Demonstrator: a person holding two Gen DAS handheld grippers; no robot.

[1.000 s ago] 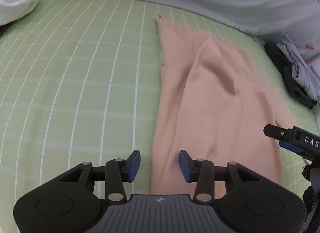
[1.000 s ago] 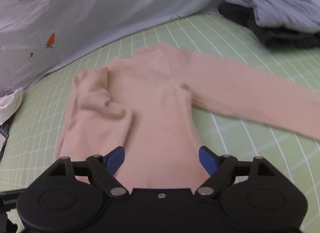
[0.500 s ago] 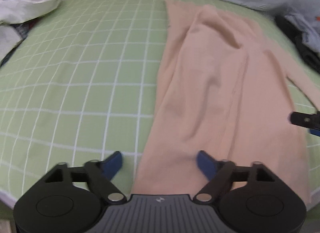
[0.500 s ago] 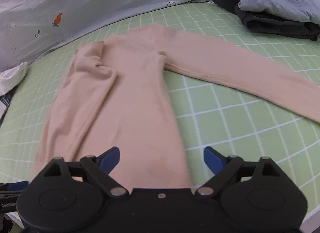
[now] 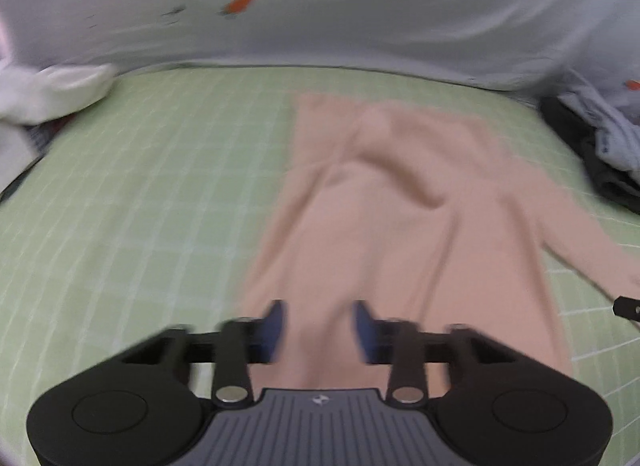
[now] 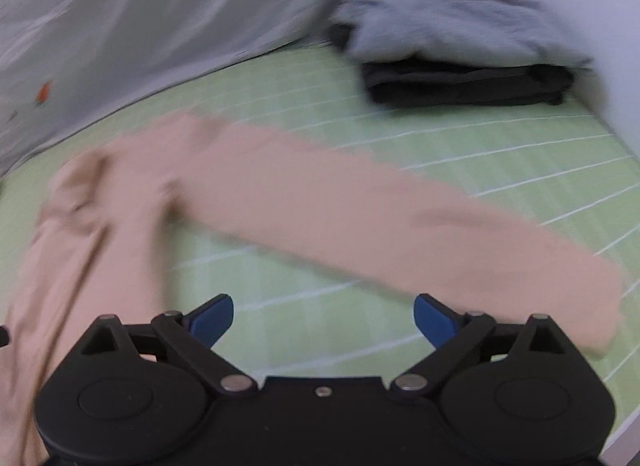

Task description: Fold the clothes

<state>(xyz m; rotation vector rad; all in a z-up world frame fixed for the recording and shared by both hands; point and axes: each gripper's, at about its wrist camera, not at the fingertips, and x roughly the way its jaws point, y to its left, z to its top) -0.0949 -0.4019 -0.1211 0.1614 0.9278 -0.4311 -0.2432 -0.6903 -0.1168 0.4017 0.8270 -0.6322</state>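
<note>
I am looking down at a peach long-sleeved top lying spread on the bed, which is wearing a green sheet with a white grid. Both views are blurring, so fine detail is escaping me.

Through the left wrist camera, my left claw is hovering over the near hem of the top's body. Its blue pads are standing apart with a moderate gap, and peach cloth is showing between them; I cannot tell whether they are touching the fabric, and they are not pinching it. The body of the top is running away from me toward a pale grey duvet printed with small orange carrots. A soft ridge is wrinkling the upper part of the top.

Through the right wrist camera, my right claw is spread wide, and bare green sheet is showing between its blue pads. One sleeve is stretching out flat across the bed to the right, its cuff end lying just beside the right-hand pad. The body of the top is lying off to the left of this claw.

Toward the far right of the bed, a stack of folded clothes is sitting well apart from the top, grey pieces over dark ones. A white bundle of cloth is resting at the far left edge.
</note>
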